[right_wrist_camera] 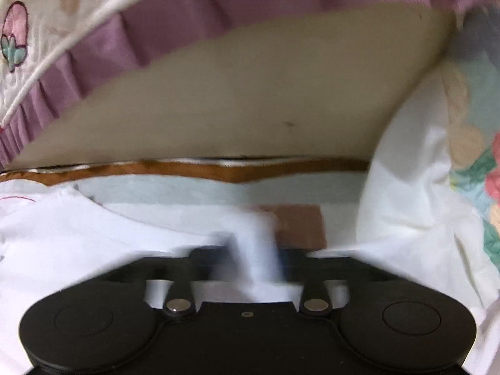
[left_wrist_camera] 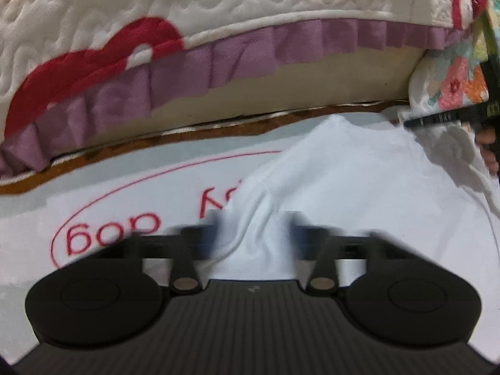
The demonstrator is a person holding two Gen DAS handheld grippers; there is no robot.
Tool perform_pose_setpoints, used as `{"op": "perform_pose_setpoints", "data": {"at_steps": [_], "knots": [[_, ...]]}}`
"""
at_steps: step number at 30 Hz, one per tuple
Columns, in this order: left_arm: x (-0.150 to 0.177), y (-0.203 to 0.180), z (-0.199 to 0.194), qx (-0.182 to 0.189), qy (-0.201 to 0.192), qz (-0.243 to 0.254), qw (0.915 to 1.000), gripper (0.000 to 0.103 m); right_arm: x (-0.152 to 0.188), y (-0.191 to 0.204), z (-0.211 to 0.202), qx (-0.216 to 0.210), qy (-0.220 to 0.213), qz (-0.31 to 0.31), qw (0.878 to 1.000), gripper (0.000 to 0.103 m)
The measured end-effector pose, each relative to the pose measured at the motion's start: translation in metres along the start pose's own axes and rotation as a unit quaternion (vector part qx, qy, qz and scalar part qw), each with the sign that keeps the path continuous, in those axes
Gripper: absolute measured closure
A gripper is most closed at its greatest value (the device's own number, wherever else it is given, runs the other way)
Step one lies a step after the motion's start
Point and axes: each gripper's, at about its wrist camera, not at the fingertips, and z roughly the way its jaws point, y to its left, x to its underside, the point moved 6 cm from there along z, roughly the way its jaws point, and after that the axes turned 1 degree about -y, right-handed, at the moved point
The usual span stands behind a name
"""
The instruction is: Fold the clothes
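A white garment [left_wrist_camera: 343, 181] with a red oval and red lettering [left_wrist_camera: 125, 228] lies spread on a pale surface. My left gripper [left_wrist_camera: 254, 231] is shut on a raised ridge of its cloth, which runs up and away from the fingers. At the far right of the left wrist view, the right gripper [left_wrist_camera: 437, 120] and part of a hand [left_wrist_camera: 487, 147] hold another edge of the cloth. In the right wrist view, my right gripper [right_wrist_camera: 256, 253] is shut on a narrow fold of the white garment [right_wrist_camera: 93, 234]. Both views are motion-blurred near the fingers.
A quilted cream cover [left_wrist_camera: 93, 15] with a purple ruffle [left_wrist_camera: 250, 50] hangs over a beige cushion side [right_wrist_camera: 234, 109] straight ahead. A brown trim [right_wrist_camera: 234, 170] edges the surface. Floral bedding [right_wrist_camera: 468, 172] bulges at the right. A brown patch [right_wrist_camera: 300, 225] lies beyond the right fingers.
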Motion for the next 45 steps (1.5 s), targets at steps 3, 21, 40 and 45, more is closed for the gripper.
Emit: {"op": "perform_pose_setpoints", "data": {"at_steps": [3,21,40,45], "knots": [[-0.008,-0.005,-0.008,-0.023,-0.027,0.018,0.9992,0.101,-0.02,0.014,-0.016,0.037,-0.047,-0.054,0.997,0.097],[-0.021,0.016,-0.036,-0.17,-0.072,0.015,0.9828,0.083,-0.01,-0.017,-0.073,0.124,-0.139,0.065,0.98,0.044],[0.029,-0.157,-0.071,0.096,-0.004,-0.009,0.9953,0.076,0.161,-0.201,-0.208,0.15,-0.038,0.266,0.951,0.042],[0.044,-0.165,-0.08,0.083,0.008,-0.023,0.9962,0.074,0.147,-0.202,-0.207,0.153,-0.06,0.227,0.96,0.035]]}}
